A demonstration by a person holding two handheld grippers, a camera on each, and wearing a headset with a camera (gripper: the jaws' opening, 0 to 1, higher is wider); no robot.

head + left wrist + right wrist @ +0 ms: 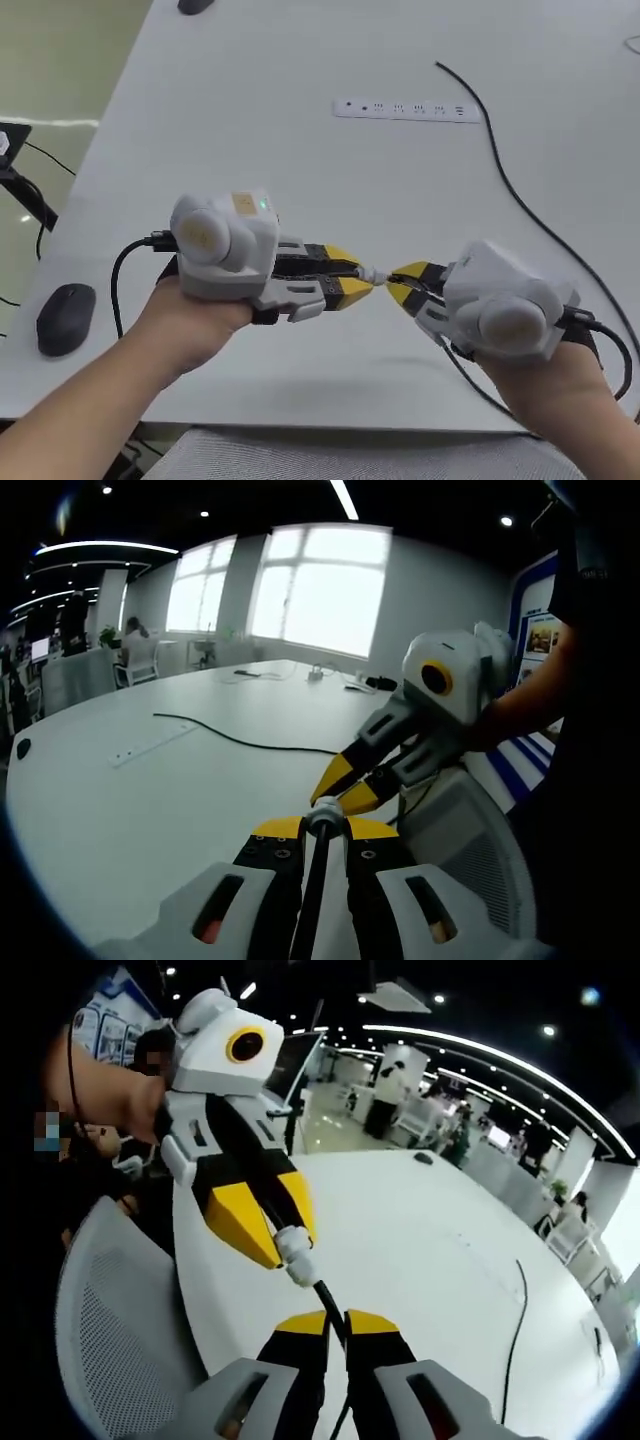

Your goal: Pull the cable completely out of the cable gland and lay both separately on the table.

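Observation:
A small white cable gland (377, 276) hangs in the air over the table's front edge, between my two grippers. My left gripper (362, 280) is shut on the gland (325, 818), which sits at its yellow jaw tips. My right gripper (397, 283) faces it from the right and is shut on the thin black cable (328, 1302) just where it leaves the gland (297, 1250). The cable's loose length (470, 380) trails down below my right hand. In the left gripper view the right gripper (335, 792) almost touches the left gripper (325, 828).
On the white table (300, 170) a white power strip (407, 110) lies at the back and a long black lead (510, 190) runs along the right side. A dark mouse (65, 318) sits at the front left corner. A grey mesh chair (340, 455) is below.

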